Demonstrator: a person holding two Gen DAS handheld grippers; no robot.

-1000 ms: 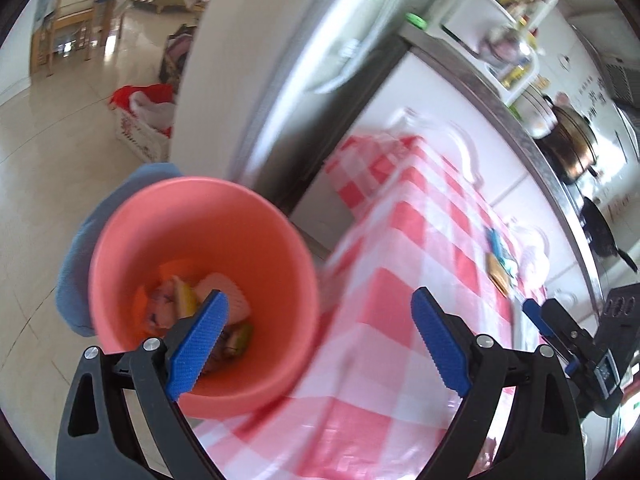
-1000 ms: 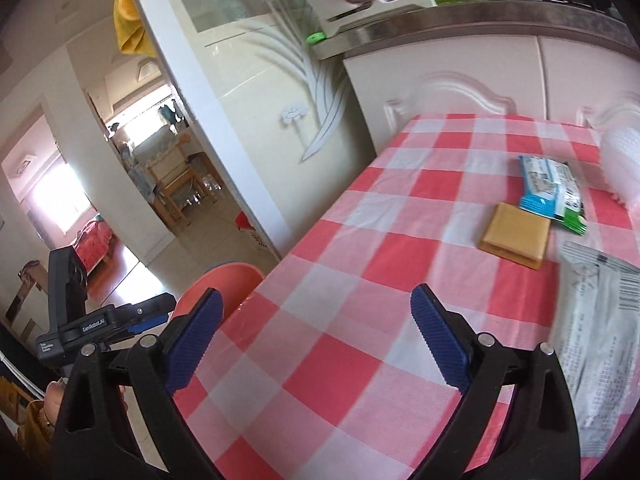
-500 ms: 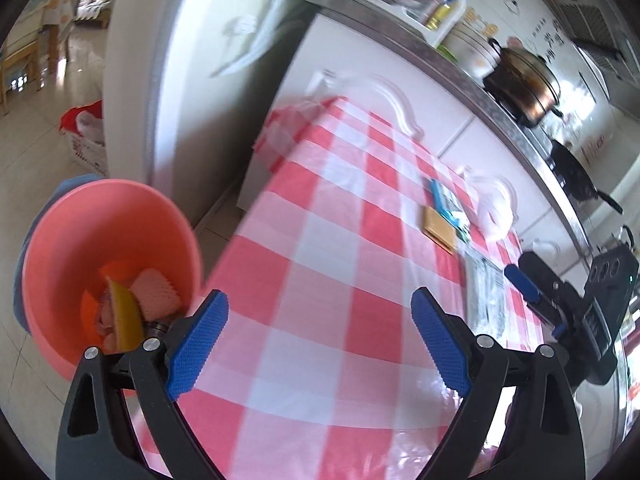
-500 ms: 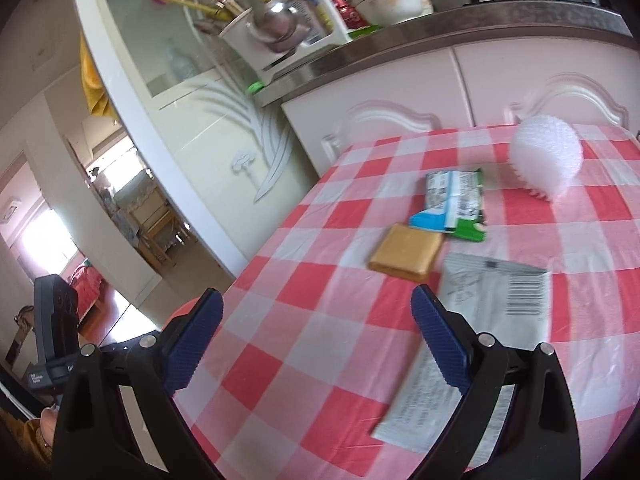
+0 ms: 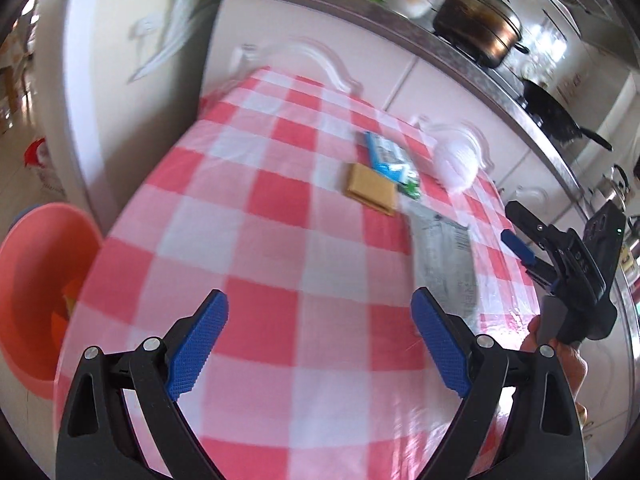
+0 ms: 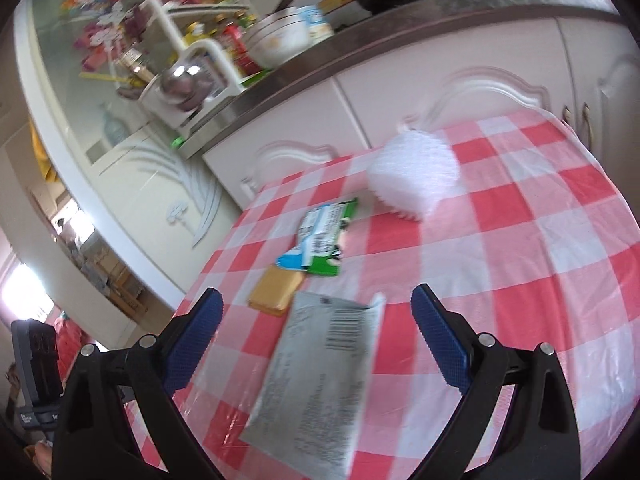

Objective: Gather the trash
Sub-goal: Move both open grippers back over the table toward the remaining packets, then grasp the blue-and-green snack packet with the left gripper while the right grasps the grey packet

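On the red-and-white checked table lie a tan square packet (image 5: 371, 189) (image 6: 276, 290), a blue-green wrapper (image 5: 390, 158) (image 6: 322, 238), a grey printed bag (image 5: 448, 258) (image 6: 320, 380) and a white foam net (image 5: 456, 164) (image 6: 414, 174). A pink bin (image 5: 34, 284) with trash in it stands on the floor left of the table. My left gripper (image 5: 320, 340) is open and empty above the table's near part. My right gripper (image 6: 316, 336) is open and empty just above the grey bag; it also shows in the left wrist view (image 5: 524, 240).
White cabinets (image 6: 440, 60) and a steel counter (image 5: 460, 36) with pots and dishes run behind the table. A white pillar (image 5: 120, 60) stands at the table's left end. A red-and-white basket (image 5: 38, 160) sits on the floor farther left.
My left gripper has swung right from over the pink bin to over the table. My right gripper has moved forward toward the grey bag and the other trash.
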